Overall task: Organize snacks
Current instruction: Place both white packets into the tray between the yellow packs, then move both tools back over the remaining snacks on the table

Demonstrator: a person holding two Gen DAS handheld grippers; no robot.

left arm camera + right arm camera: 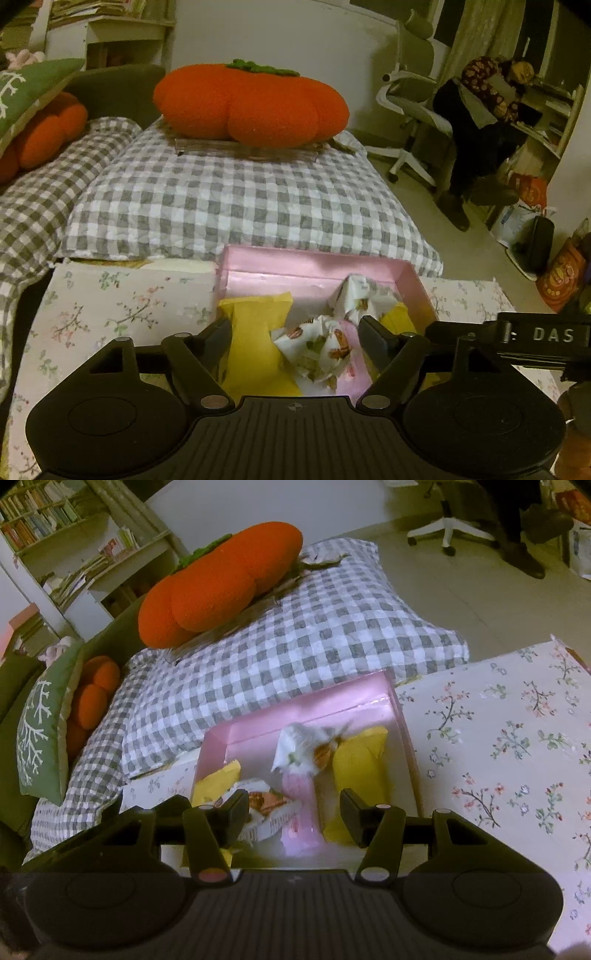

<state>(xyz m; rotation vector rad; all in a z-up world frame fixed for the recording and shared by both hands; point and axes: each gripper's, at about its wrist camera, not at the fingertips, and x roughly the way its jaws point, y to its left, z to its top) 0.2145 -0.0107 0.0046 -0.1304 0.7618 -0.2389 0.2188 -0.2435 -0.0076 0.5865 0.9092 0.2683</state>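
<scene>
- Snacks sit inside the pink box [306,701], on the floral-covered table [517,738]: yellow packets [364,760], a white printed wrapper [317,343], a pink packet [301,812].
- I judge them light, crinkly and slippery; contents likely crushable. I'd pinch a sealed edge or twisted end, not the belly.
- Left gripper [295,332] spread wide above the white wrapper, holding nothing.
- Right gripper [293,812] also spread, straddling the pink packet without clamping it.
- Box walls look thin; I'd avoid nudging them.
- Beyond: checked quilt [229,199], orange pumpkin cushion [251,103].
</scene>
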